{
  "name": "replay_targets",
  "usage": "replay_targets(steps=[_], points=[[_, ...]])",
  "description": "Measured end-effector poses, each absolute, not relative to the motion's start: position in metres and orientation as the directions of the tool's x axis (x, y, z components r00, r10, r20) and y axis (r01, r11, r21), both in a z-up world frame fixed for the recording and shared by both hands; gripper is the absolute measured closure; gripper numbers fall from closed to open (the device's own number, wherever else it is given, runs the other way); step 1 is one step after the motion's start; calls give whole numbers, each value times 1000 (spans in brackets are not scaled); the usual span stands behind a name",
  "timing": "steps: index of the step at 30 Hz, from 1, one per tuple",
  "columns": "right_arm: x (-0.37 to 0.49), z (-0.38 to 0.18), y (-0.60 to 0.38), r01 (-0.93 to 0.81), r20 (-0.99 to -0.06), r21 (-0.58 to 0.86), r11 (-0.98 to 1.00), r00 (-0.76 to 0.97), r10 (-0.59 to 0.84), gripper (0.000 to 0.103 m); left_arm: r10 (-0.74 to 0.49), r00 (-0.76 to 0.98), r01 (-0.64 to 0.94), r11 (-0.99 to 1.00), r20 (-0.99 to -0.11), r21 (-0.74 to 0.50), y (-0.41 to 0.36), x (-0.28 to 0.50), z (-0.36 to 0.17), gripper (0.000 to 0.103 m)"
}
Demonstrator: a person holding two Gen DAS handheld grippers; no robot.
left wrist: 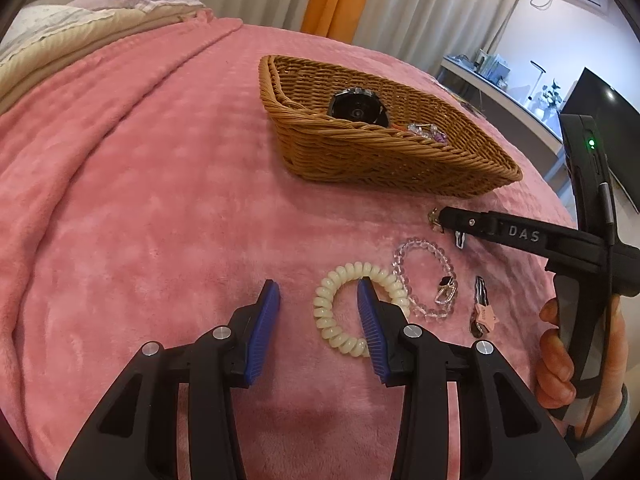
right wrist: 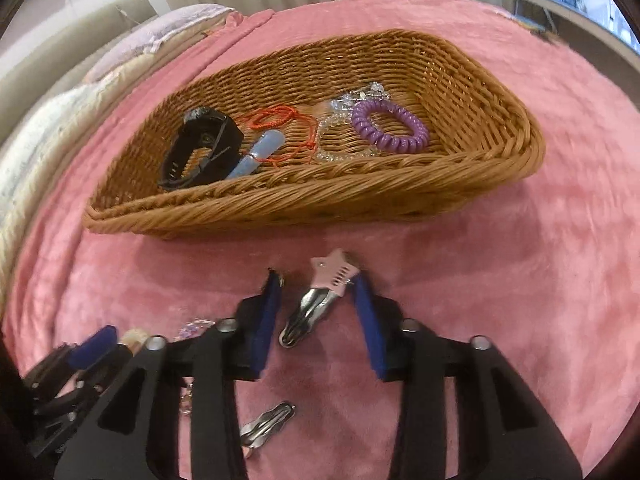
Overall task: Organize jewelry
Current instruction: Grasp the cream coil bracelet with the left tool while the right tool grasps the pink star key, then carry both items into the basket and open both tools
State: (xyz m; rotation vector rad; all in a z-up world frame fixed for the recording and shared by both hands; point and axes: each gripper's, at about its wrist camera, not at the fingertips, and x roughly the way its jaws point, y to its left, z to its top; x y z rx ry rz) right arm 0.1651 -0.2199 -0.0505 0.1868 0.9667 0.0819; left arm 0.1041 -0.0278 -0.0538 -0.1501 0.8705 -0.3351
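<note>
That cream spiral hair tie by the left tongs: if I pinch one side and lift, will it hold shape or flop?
The cream spiral hair tie looks like springy coiled plastic, so it probably sags and stretches a little but stays a loop. Its glossy coils may slip on the left tongs. It seems light, unlikely to roll on the plush pink blanket.

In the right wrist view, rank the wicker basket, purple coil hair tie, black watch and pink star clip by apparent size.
1. wicker basket
2. black watch
3. Unsure: purple coil hair tie and pink star clip look alike, and the clip lies nearer the camera.

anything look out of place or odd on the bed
Nothing damaged or spilled. Several pieces lie loose on the pink blanket, outside the wicker basket: cream coil hair tie, clear bead bracelet, star hair clip.
</note>
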Motion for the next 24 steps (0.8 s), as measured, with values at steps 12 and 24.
replay_targets(steps=[12, 24], points=[[120, -48, -232, -76, -808, 114, 991, 573, 137, 85, -273, 601, 239, 958, -751, -157, -44, 91, -55, 73], [69, -28, -248, -122, -748, 128, 984, 640, 176, 85, -237, 632, 225, 967, -738, -118, -45, 71, -47, 94]])
